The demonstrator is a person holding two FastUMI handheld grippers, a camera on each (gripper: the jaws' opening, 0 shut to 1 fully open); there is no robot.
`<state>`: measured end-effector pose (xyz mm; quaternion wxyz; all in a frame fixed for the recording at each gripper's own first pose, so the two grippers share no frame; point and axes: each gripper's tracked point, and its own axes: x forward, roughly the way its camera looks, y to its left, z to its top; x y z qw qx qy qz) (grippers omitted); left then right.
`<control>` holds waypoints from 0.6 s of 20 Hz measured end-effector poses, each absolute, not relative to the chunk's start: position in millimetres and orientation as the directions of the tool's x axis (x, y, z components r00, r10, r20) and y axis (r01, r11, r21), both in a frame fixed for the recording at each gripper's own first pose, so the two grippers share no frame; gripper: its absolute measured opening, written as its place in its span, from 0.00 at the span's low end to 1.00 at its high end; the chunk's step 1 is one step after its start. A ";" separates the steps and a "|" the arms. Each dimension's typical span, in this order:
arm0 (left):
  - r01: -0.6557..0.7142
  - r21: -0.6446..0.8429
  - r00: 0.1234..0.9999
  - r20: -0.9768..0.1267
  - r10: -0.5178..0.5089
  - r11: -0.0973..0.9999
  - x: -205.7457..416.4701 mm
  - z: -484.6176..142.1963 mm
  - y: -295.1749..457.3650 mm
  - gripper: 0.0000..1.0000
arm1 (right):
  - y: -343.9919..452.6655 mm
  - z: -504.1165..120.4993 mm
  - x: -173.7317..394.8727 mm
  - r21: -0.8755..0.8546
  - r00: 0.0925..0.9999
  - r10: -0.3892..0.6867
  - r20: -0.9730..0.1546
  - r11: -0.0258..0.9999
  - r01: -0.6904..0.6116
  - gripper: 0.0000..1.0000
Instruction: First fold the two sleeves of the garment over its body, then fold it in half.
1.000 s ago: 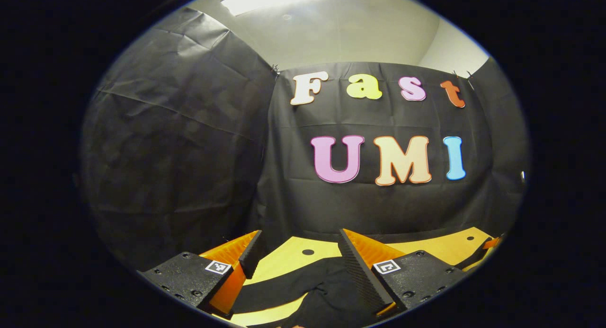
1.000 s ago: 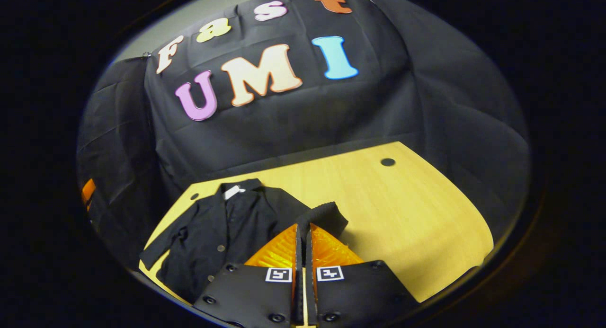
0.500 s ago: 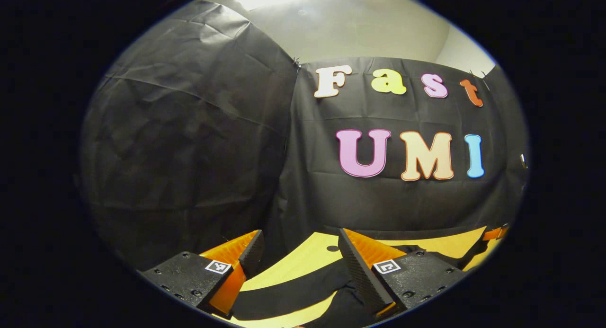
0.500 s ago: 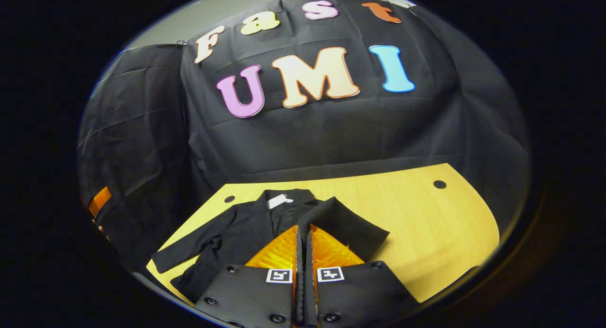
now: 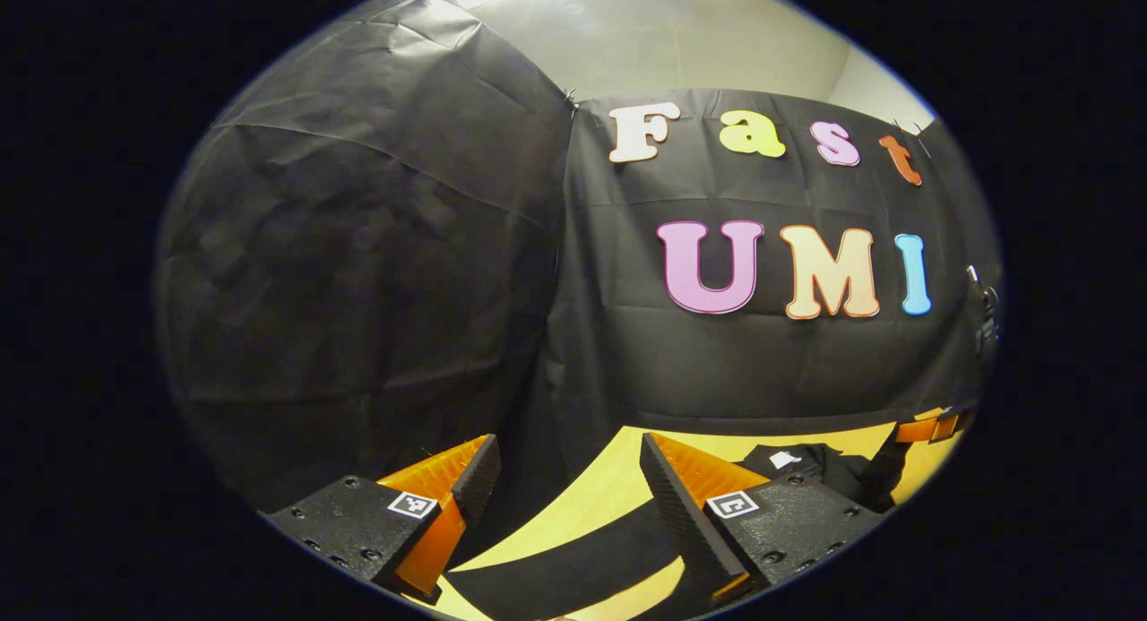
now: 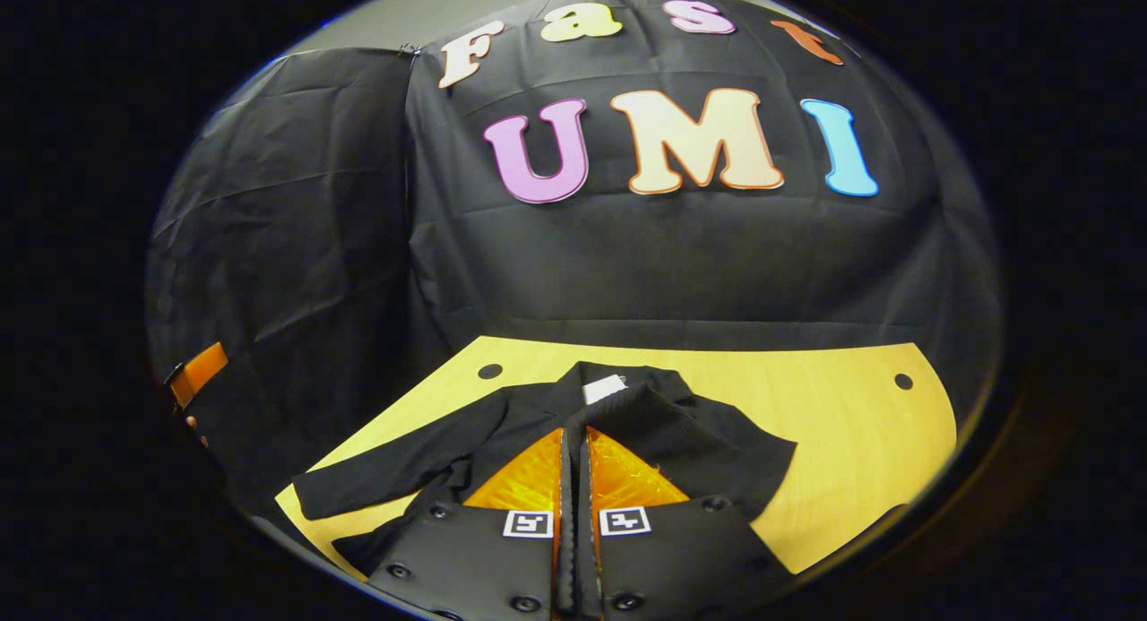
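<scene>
Yellow wooden table (image 6: 833, 442), black cloth wall (image 6: 296, 227)

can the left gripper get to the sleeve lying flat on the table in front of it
Probably yes. The left gripper is open, and the flat sleeve lies on the table just below its fingers with nothing between.

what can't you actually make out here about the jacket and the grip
- Right gripper view: the right gripper hides the sleeve edge between its fingers, so the hold itself is unseen.
- Same view: the gripper body covers the jacket's hem.
- Left gripper view: the left gripper finger covers the jacket's middle.
</scene>
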<state>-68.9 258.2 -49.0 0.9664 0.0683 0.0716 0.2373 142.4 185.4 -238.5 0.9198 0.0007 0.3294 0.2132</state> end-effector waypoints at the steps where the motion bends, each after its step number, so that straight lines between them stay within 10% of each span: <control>1: -0.449 0.169 0.876 -0.110 0.470 0.877 -68.8 -49.3 264.9 0.92 | 195.4 -242.8 144.5 0.138 0.686 0.396 -0.610 0.906 -0.400 0.05; 12: -0.451 0.197 0.858 -0.174 0.484 0.871 -72.1 -66.7 315.7 0.92 | 303.9 -293.4 170.6 0.115 0.610 0.433 -0.664 0.864 -0.490 0.05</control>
